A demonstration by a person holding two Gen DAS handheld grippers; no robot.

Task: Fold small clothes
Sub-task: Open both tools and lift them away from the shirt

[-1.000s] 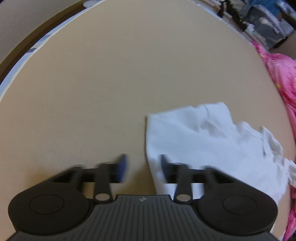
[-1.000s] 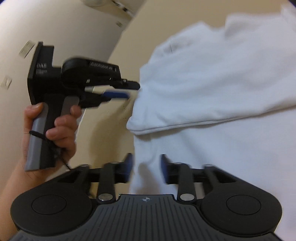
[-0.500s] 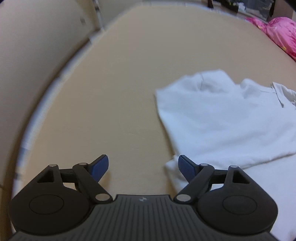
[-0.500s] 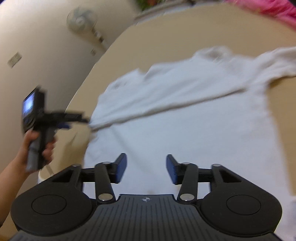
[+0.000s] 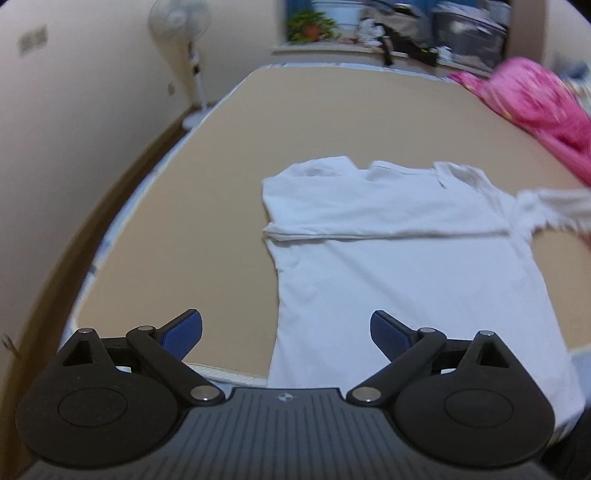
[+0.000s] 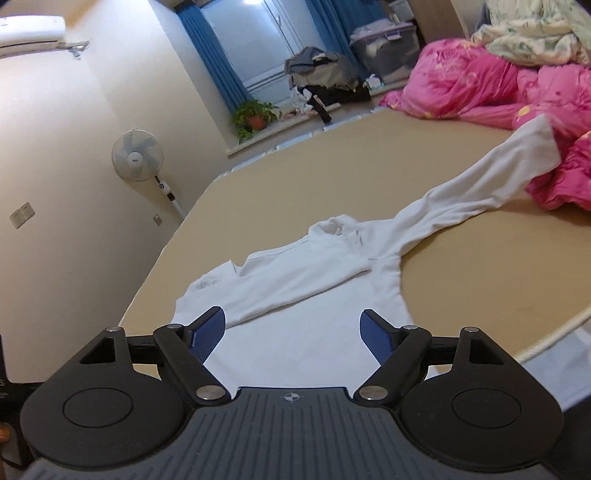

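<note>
Shirt [image 5: 399, 266], white, long-sleeved: one item, lying flat on the tan bed surface [image 5: 295, 122], hem toward the near edge.

Left gripper [image 5: 286, 330]: jaws spread wide, holding nothing, raised above the near edge of the bed; the shirt's left side edge shows between its blue pads [image 5: 184, 332].

Right gripper [image 6: 291, 332]: jaws likewise spread wide and empty, poised above the shirt's lower body; blue pads [image 6: 208, 330] clear of the cloth.

Progress, judged: one fold made. The left-hand sleeve is folded across the chest as a band, its doubled edge [image 5: 369, 234] running across the shirt. The other sleeve [image 6: 476, 195] lies stretched out unfolded, its cuff touching the pink quilt [image 6: 480, 81]. Remaining, likely: bring that sleeve in, then fold the body; the task looks early.

Count beyond the work area: one pink quilt, one pale floral blanket [image 6: 535, 29] on it, one standing fan [image 6: 138, 157], one potted plant [image 6: 255, 116], one wall air conditioner [image 6: 31, 33], blue curtains [image 6: 210, 51], a heap of dark clothes [image 6: 325, 79] on the sill.
</note>
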